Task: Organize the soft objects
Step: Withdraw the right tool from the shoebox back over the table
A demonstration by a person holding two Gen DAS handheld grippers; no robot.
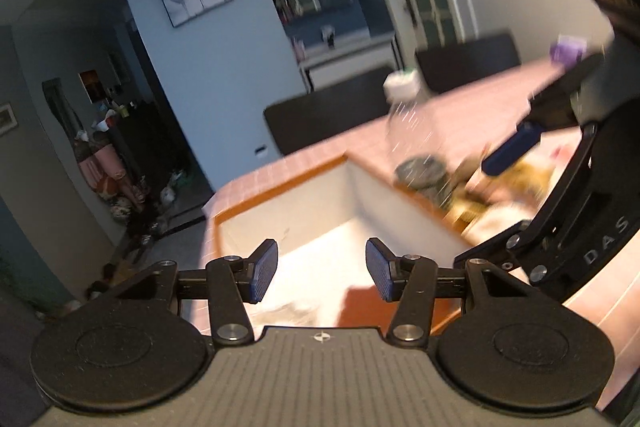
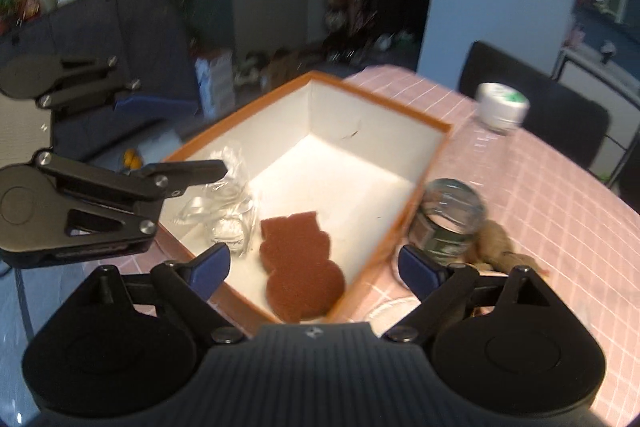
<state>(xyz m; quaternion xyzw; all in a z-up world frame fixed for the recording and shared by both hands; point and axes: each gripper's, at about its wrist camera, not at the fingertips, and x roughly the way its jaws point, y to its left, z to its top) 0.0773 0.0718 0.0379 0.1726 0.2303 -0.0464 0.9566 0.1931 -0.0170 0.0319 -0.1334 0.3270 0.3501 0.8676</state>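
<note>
Your right gripper (image 2: pixel 316 267) hangs over the near end of the orange-edged box (image 2: pixel 434 125), jaws wide apart and empty; your left gripper (image 1: pixel 322 269) is also spread with nothing between its pads. The brown sponge (image 2: pixel 300 263) lies flat inside the box beside crumpled clear plastic (image 2: pixel 224 203), while a glass jar (image 2: pixel 448 219) stands just outside on the pink checked tablecloth (image 2: pixel 552 211).

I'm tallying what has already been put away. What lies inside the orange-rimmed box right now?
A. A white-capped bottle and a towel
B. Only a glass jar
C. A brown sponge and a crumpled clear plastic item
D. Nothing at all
C: in the right wrist view the brown sponge and crumpled clear plastic item lie on the white floor of the box.
</note>
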